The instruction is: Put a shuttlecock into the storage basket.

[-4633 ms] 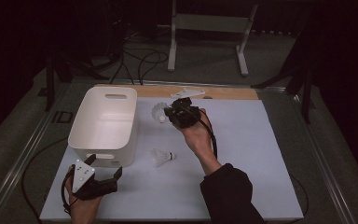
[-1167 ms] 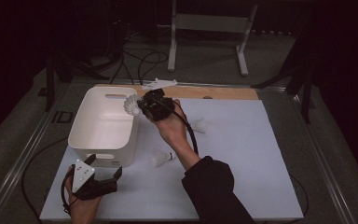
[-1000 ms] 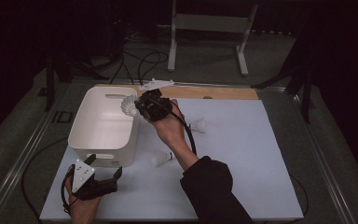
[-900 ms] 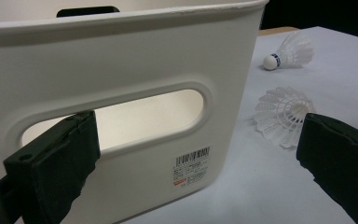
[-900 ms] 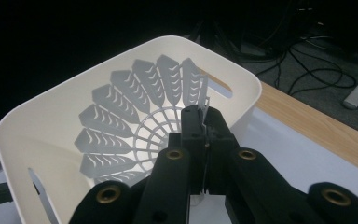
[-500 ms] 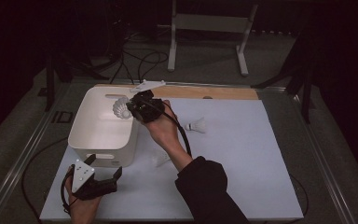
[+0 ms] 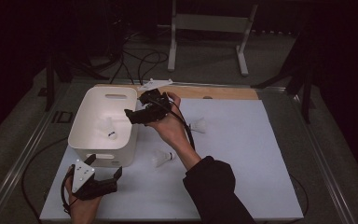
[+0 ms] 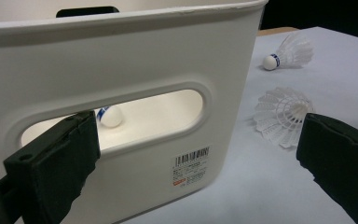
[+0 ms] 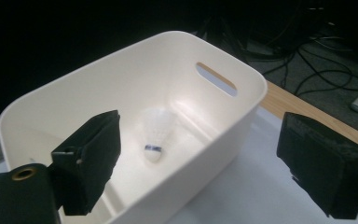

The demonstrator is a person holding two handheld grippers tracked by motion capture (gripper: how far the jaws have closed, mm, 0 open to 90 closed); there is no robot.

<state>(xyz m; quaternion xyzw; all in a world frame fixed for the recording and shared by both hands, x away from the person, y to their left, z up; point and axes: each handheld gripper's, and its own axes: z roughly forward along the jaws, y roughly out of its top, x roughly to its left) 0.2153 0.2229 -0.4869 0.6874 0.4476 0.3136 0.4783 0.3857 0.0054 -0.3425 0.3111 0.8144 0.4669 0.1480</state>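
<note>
Closest to the person, the left gripper (image 7: 103, 183) just sits on the white table sheet (image 7: 242, 186) in front of the bin, jaws spread wide with nothing between them, so it's basically parked. Right past it is the white bin (image 7: 89, 149), and to its right on the sheet lies one shuttlecock (image 7: 162, 158), with another shuttlecock farther back (image 7: 197, 125) near the cable of the right gripper. The right gripper (image 7: 131, 115) hangs over the bin's right rim, and its jaws have just been opening; in the right gripper view they stand wide apart with nothing between them, and the dropped shuttlecock (image 9: 156, 133) sits inside the bin on the floor, cork end with the blue band toward the camera. So I'd call this the release step of loading shuttlecocks into the bin, and it looks done cleanly. To do it well from here, I'd say keep the jaws fully open while lifting out, so no feathers snag on a pad and get dragged back over the rim. Pull back up and away from the wall rather than sideways, since the bin is light and a bump could shove it toward the left gripper. For the next one, the near shuttlecock just beside the bin seems the easy pick: come down on the cork or low on the skirt, squeeze gently because that plastic skirt crushes, and let go well inside the rim like this one.
</note>
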